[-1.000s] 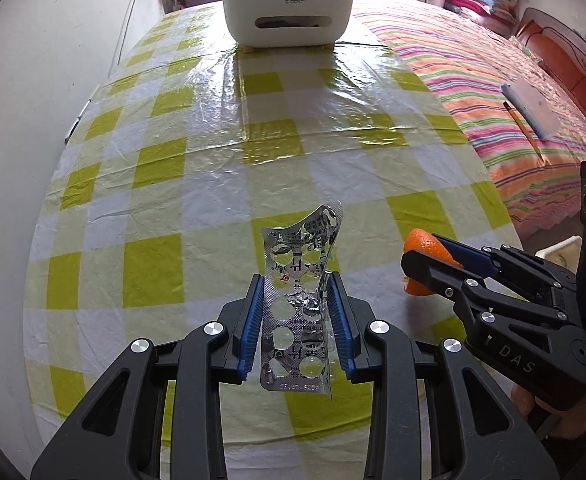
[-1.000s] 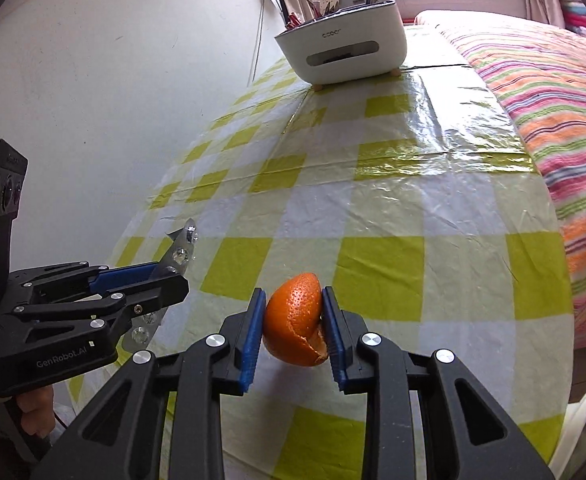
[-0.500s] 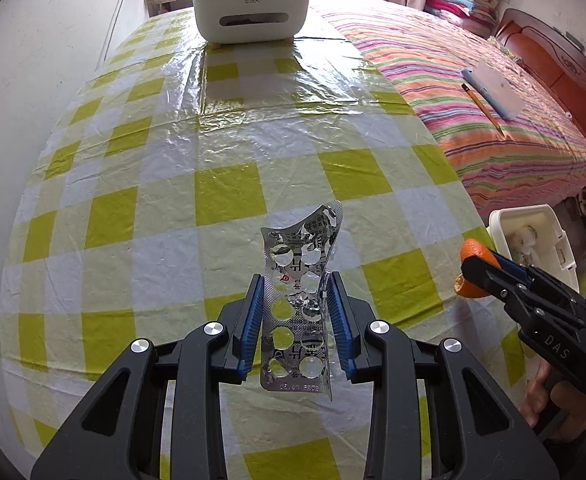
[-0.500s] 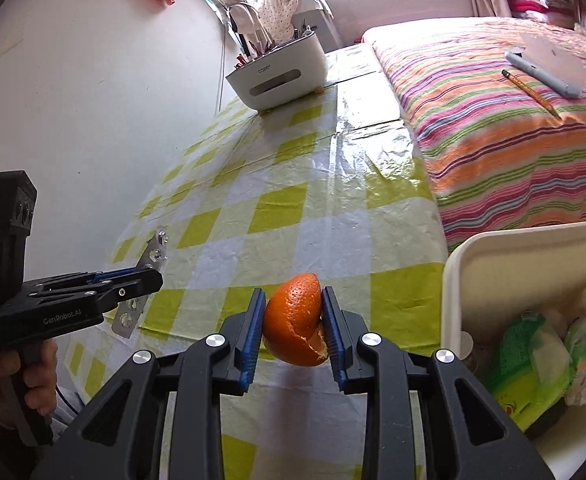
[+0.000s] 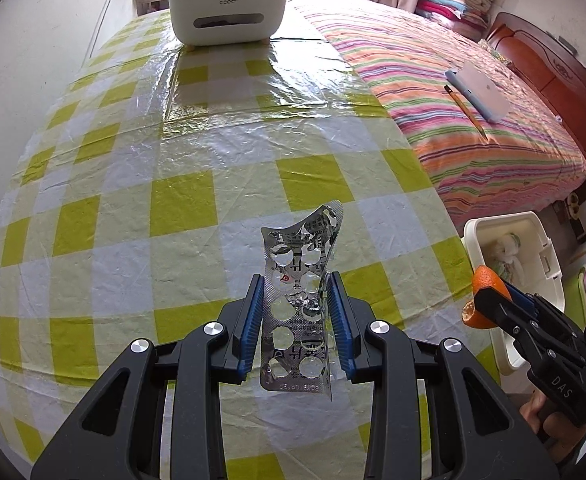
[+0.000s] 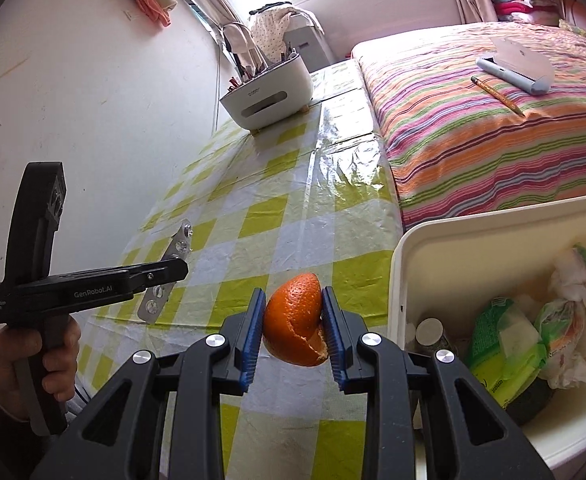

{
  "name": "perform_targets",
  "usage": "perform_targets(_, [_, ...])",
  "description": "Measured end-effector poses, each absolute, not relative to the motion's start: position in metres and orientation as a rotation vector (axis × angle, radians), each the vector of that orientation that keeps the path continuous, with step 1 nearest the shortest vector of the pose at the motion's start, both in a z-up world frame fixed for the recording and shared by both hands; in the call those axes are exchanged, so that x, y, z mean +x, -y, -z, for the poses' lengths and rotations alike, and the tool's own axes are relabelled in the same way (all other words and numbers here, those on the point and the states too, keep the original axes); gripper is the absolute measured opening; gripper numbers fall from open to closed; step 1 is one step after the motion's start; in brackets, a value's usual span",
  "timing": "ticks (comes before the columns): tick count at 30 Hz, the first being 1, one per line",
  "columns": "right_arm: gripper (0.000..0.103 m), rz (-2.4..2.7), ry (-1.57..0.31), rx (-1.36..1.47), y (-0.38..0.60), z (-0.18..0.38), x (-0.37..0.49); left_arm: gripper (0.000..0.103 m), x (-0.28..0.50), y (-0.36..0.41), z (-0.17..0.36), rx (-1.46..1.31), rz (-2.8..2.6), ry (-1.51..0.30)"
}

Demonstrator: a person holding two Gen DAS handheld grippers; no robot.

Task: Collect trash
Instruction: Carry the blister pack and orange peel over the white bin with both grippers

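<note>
Left tongs [image 5: 295, 322] pinching an empty silver blister pack [image 5: 299, 312] between the blue pads, pack upright, top end curled, held in air above the bench [image 5: 173, 200] with its yellow-and-white check plastic cover; right tongs [image 6: 291, 326] pinching an orange peel [image 6: 295, 318], a domed half-shell with a torn lower edge, held in air over the near bench edge, just left of the white trash bin [image 6: 407, 264]; bin sits off the bench's right edge, below the bed [image 6: 493, 128] side, and holds green wrappers, crumpled white tissue and a small round lid; left-wrist view shows the right tongs [image 5: 479, 300] at far right with peel [image 5: 485, 294] near the bin [image 5: 477, 236]; right-wrist view shows the left tongs [image 6: 173, 270] at left, a hand [image 6: 49, 350] on the grip, pack [image 6: 167, 270] sticking out either side; white organiser box [image 5: 227, 14] with pens at the far bench end; pencil [image 6: 497, 96] and pale blue case [image 6: 517, 66] on the striped bedspread.
</note>
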State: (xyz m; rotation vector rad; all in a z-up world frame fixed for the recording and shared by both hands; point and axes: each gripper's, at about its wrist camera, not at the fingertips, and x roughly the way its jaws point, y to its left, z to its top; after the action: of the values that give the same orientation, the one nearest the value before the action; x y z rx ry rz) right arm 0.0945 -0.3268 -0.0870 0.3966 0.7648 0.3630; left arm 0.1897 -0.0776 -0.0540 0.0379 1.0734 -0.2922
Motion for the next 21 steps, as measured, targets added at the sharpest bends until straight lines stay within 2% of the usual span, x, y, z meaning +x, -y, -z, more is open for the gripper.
perform_targets(21, [0.028, -0.313, -0.708, 0.454, 0.355, 0.080, 0.081, 0.031, 0.172, 0.115, 0.059, 0.084, 0.365, -1.044])
